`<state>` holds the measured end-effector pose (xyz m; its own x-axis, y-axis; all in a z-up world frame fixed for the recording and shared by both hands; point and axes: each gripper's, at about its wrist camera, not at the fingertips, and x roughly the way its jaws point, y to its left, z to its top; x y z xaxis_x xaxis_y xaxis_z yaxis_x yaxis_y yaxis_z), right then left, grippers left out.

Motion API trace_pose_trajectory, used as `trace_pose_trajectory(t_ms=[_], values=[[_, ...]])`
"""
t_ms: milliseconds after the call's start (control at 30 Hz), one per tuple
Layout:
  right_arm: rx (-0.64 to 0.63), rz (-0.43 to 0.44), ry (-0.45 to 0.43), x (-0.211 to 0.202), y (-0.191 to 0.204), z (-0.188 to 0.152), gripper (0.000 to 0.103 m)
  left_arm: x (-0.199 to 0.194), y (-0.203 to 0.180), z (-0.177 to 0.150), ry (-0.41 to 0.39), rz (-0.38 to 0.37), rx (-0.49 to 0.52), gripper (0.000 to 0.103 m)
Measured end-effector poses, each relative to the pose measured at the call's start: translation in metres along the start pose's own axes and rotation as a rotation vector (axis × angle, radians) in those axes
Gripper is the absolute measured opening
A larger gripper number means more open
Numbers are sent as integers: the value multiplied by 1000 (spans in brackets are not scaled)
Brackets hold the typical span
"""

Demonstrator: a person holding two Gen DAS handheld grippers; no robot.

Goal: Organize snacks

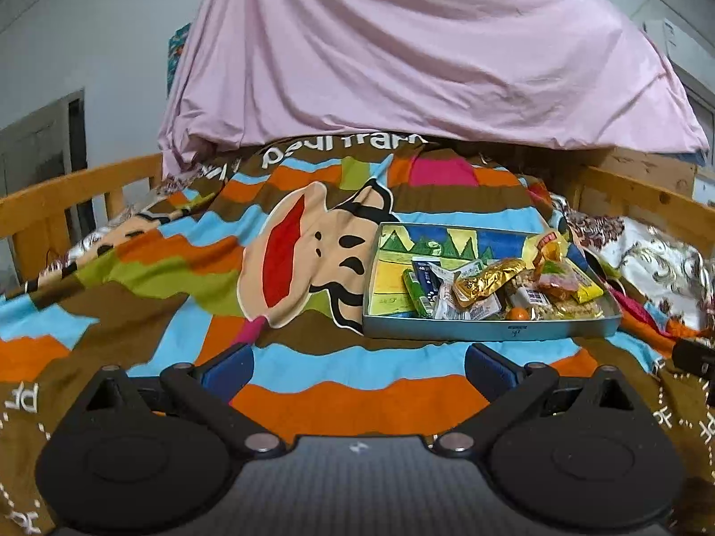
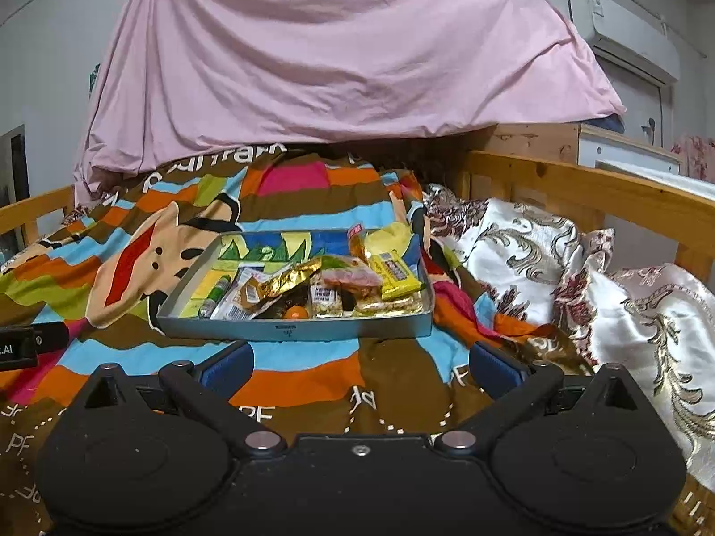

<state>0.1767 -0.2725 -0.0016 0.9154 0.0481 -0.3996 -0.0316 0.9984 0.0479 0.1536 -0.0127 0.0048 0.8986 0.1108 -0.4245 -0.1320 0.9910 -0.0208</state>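
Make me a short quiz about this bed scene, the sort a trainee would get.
1. True or false: the left hand-held gripper and the right hand-held gripper are both open and hold nothing.
2. Where do the snacks lie? A) scattered over the striped blanket B) inside the shallow grey tray C) under the pink sheet
3. Fill in: the small round orange snack lies near the tray's ______ wall, the one closest to the grippers.

Key: 1 true; 2 B; 3 front.
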Motion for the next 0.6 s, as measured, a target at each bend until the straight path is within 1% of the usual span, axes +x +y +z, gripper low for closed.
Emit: trace_pose_trajectory(t_ms=[67, 167, 333, 433, 533, 600], values=[[-6, -16, 13, 4, 3, -1, 102, 3, 2, -2, 19, -4, -18, 103], [-19, -25, 31, 10, 7, -5, 102, 5, 2, -8, 20, 1, -13, 103], [-13, -4, 56, 15, 9, -10, 102, 10, -4, -17, 31, 14, 43, 103], [-24, 7, 75, 18, 12, -13, 102, 13, -6, -21, 51, -9, 63, 103], [-43, 35, 69, 17, 16, -16, 102, 13, -4, -25, 50, -37, 36, 103], [-60, 48, 53, 15, 19, -17, 102, 15, -2, -26, 57, -35, 12, 103]])
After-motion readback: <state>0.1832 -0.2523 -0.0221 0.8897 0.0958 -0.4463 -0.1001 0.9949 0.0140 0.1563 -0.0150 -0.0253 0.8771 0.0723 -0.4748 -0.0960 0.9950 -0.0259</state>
